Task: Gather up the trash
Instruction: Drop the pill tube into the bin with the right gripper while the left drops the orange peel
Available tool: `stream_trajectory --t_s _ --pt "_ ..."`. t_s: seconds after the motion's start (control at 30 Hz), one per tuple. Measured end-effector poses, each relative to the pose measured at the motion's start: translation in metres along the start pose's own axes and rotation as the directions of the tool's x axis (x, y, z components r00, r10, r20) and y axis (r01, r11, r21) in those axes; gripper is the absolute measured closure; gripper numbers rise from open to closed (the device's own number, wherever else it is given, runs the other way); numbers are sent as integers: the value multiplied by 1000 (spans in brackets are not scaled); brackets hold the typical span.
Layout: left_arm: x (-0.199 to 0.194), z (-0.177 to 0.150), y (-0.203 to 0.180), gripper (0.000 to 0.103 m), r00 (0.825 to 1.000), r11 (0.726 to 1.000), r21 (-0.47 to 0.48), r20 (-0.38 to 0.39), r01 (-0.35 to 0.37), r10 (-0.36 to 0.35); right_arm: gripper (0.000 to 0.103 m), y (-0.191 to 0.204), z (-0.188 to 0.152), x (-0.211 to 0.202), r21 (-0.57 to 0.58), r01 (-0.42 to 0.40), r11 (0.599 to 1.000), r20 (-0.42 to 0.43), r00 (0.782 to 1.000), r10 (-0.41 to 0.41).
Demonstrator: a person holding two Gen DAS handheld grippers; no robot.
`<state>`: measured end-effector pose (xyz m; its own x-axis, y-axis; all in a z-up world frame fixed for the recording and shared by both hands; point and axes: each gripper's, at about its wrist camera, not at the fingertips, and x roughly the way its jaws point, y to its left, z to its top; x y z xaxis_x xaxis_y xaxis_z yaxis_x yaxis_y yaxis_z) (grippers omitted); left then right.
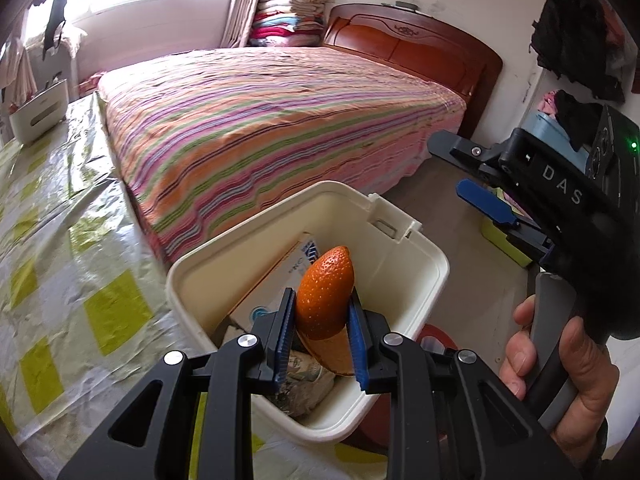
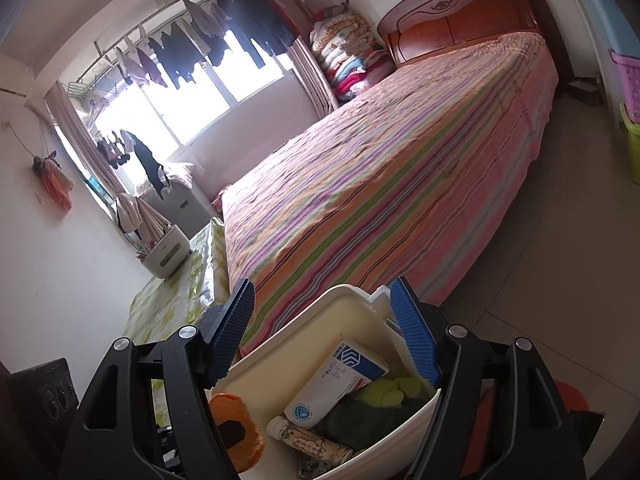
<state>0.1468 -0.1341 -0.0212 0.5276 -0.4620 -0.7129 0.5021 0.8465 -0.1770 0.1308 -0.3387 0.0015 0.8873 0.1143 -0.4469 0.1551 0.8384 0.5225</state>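
Left gripper (image 1: pixel 318 344) had the orange peel (image 1: pixel 325 298) pinched over the bin (image 1: pixel 424 256); right gripper (image 2: pixel 332 334) gaped empty above it. Just let go over the middle.

So the bin (image 1: pixel 424 268) sits right at the corner of the table (image 1: pixel 60 264), with the bed (image 1: pixel 280 120) just behind it. Inside the bin there's a carton (image 2: pixel 340 380) leaning toward the back wall, a small bottle (image 2: pixel 308 438) lying in front of it, and some crumpled stuff (image 2: pixel 376 412) to the right of that. The left gripper (image 1: pixel 320 320) hangs over the bin with a piece of orange peel (image 1: pixel 324 296) between its fingers. The right gripper (image 2: pixel 324 332) is over the bin too, nothing between its fingers. Far end of the table has another container (image 1: pixel 40 116), by the window. Folded quilts (image 1: pixel 292 8) are stacked behind the bed, left of the headboard (image 1: pixel 412 40).
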Motion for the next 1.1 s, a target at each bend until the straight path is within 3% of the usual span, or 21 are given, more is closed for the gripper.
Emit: stream_trajectory --t_s 0.53,1.1 --pt "41 12 -23 79 998 999 44 -52 23 -21 33 -23 7 -5 53 7 999 37 999 -9" --pt "71 14 -24 78 995 999 47 -100 25 -20 33 -24 6 -1 63 -8 998 28 1000 6"
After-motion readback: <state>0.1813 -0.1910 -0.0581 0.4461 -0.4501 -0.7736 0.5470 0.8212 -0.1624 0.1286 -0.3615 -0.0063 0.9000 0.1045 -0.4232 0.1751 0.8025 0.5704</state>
